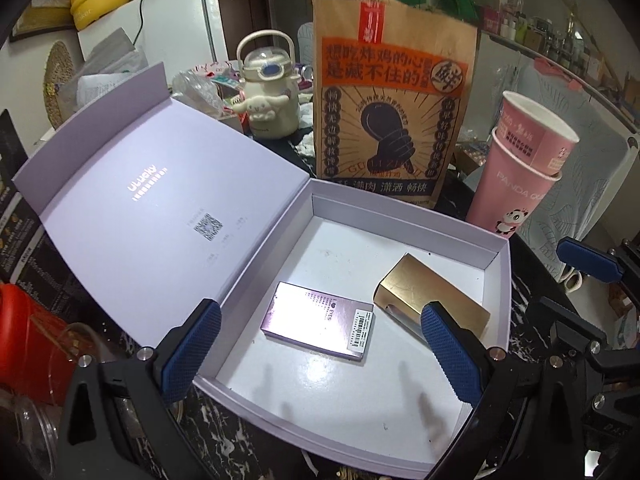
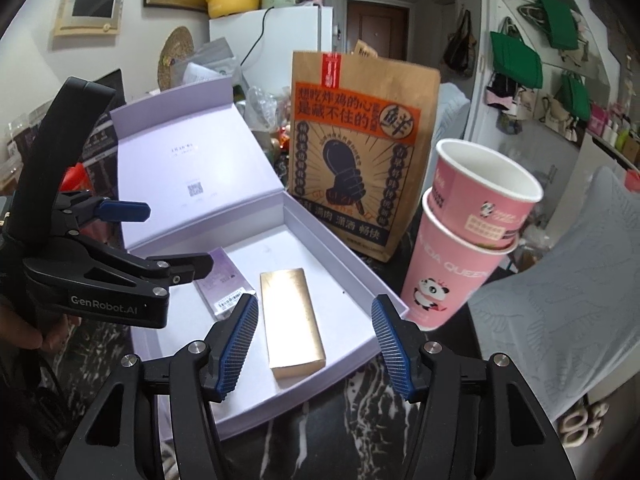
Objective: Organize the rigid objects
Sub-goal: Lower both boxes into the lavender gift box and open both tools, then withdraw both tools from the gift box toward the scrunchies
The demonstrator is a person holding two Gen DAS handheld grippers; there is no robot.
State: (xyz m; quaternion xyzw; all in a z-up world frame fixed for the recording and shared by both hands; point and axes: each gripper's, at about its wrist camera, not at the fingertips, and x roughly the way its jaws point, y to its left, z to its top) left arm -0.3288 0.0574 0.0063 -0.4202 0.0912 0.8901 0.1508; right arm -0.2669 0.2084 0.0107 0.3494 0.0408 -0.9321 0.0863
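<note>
A lilac gift box (image 1: 496, 280) lies open on the dark marble table, its lid (image 1: 152, 208) folded back to the left. Inside lie a flat pink-purple carton (image 1: 316, 322) and a gold box (image 1: 436, 300), side by side; both also show in the right wrist view, the carton (image 2: 224, 284) and the gold box (image 2: 292, 320). My left gripper (image 1: 320, 344) hangs open and empty just above the box's near part. My right gripper (image 2: 314, 340) is open and empty above the gold box's near end. The left gripper (image 2: 152, 240) shows at the left of the right wrist view.
A brown paper bag (image 1: 392, 104) stands right behind the box. Two stacked pink paper cups (image 1: 520, 172) stand at its right corner. A cream kettle-shaped bottle (image 1: 270, 88) and clutter sit further back. A red object (image 1: 28, 336) lies at the left.
</note>
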